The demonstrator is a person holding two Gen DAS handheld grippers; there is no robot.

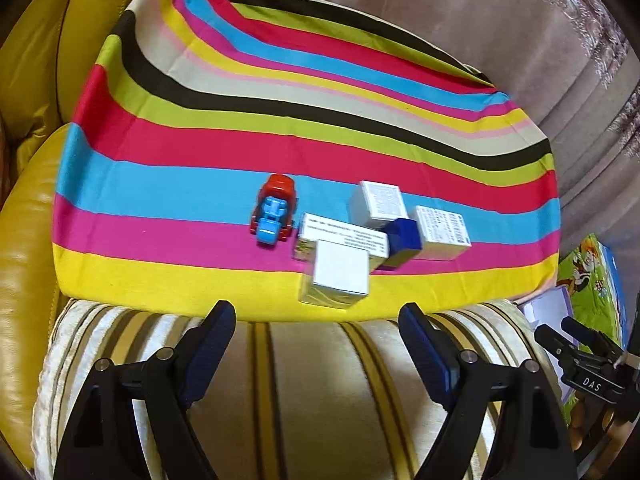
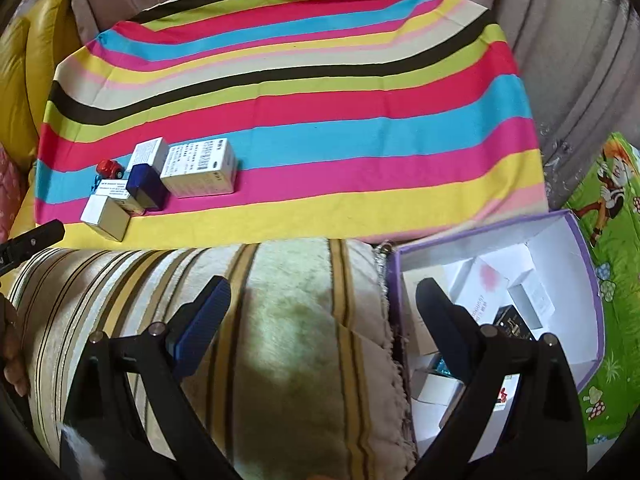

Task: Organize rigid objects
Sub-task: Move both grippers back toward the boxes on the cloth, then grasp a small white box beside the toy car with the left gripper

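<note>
On a bright striped cloth [image 1: 240, 152] lies a cluster of small boxes: a plain white box [image 1: 340, 272] nearest me, a long white printed box [image 1: 348, 236] behind it, a dark blue box [image 1: 404, 240], and two more white printed boxes [image 1: 380, 202] [image 1: 442, 232]. A red and blue toy truck [image 1: 274, 216] stands just left of them. My left gripper [image 1: 316, 320] hangs open just short of the cloth's near edge, nothing between its fingers. In the right wrist view the same cluster [image 2: 160, 180] sits far left. My right gripper [image 2: 324, 296] is open and empty over a striped cushion [image 2: 280, 340].
A purple-edged open white box [image 2: 576, 264] holding several small boxes sits at my right, on a green cartoon play mat [image 2: 616, 200]. Yellow leather cushions [image 1: 32, 200] flank the left. A beige sofa back [image 1: 520, 40] rises behind the cloth. The right gripper's tip [image 1: 576, 340] shows in the left view.
</note>
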